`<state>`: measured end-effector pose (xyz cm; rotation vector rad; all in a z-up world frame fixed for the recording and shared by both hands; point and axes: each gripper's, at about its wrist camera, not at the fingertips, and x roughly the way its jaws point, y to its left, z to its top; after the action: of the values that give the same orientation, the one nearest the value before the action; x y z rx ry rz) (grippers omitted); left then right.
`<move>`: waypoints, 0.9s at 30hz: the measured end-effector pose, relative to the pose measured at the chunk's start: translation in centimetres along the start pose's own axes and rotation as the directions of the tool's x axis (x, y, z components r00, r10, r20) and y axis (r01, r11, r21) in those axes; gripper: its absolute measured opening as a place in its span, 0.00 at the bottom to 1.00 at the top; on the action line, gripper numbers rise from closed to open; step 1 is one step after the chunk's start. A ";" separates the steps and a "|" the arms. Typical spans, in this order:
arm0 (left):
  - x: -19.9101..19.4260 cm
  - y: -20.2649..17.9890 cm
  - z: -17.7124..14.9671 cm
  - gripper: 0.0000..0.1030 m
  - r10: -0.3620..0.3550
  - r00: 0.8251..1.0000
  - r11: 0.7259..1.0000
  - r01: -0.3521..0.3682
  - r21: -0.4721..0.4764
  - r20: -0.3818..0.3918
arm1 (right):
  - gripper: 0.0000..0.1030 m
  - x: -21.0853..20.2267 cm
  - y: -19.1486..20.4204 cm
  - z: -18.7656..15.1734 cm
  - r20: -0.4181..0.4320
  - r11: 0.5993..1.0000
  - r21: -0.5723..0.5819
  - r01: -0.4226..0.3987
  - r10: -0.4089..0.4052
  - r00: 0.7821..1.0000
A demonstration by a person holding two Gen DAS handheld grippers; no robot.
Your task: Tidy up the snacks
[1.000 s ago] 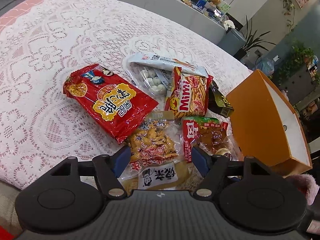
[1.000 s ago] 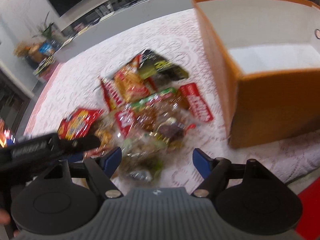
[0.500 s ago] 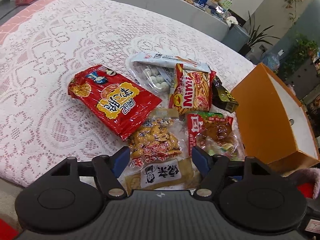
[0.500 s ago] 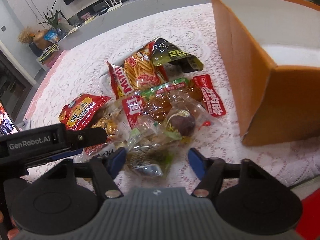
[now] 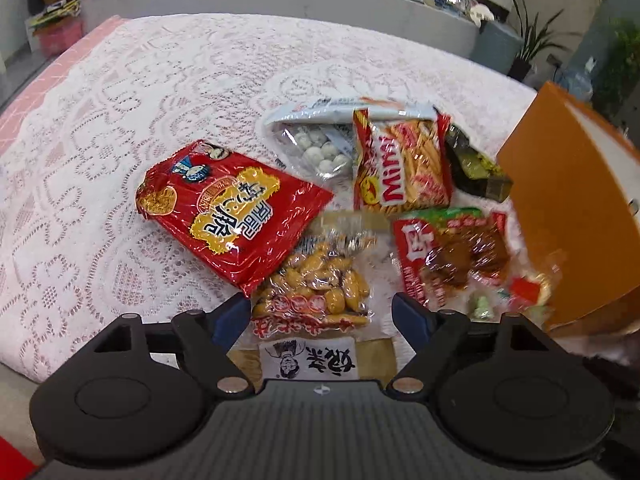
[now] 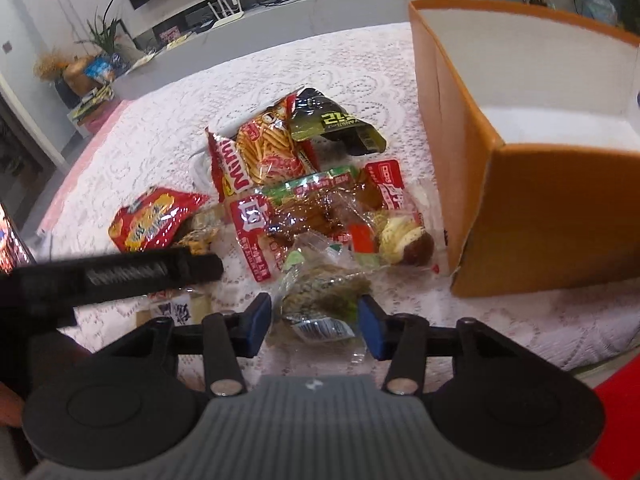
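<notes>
Your right hand-held gripper (image 6: 316, 326) is closing its blue pads around a clear crinkly packet of greenish-brown snack (image 6: 320, 296), not yet visibly pinching; a second ago they stood wider, so a pickup looks imminent. The packet lies on the lace-covered desk (image 6: 160, 132), long axis pointing away from you toward the pile. Your left hand-held gripper (image 5: 322, 314) spreads, opening over a yellow-bean pouch (image 5: 320, 280). The orange cardboard box (image 6: 560, 216) waits nearby.

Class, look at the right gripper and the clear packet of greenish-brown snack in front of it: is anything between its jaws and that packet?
Nothing visible. The right gripper has its jaws closing either side of the clear packet, with no other snack between.
</notes>
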<state>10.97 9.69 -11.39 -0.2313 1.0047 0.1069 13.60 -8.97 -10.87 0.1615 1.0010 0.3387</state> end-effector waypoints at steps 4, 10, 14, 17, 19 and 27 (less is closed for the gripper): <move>0.5 0.1 -0.2 0.92 0.023 1.000 1.000 -0.023 0.001 0.008 | 0.52 0.5 0.1 0.0 -0.008 1.000 0.013 -0.014 0.014 1.000; 1.0 0.3 -0.2 0.93 0.058 0.998 0.998 -0.058 -0.002 0.029 | 0.53 1.2 0.6 -0.2 -0.026 1.000 -0.015 0.001 -0.001 1.000; 0.8 0.5 -0.2 0.86 0.052 0.998 0.999 -0.051 -0.008 0.039 | 0.51 1.3 1.0 -0.4 -0.025 0.999 -0.036 0.017 -0.017 1.000; 0.4 0.8 -0.3 0.83 0.040 0.998 0.999 -0.039 -0.028 0.048 | 0.49 1.2 1.0 -0.5 -0.021 0.999 -0.041 0.018 -0.019 1.000; 0.0 0.9 -0.4 0.75 0.033 0.998 0.999 -0.031 -0.033 0.058 | 0.47 1.0 0.9 -0.6 -0.024 0.999 -0.036 0.012 -0.013 1.000; -1.1 1.1 -0.8 0.69 -0.021 0.998 0.997 0.026 -0.067 0.065 | 0.45 0.2 0.8 -0.9 -0.011 0.999 -0.044 -0.022 0.021 1.000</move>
<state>9.49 10.54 -11.01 -0.3002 0.9352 0.1267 12.74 -8.13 -11.30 0.1311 1.0021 0.3812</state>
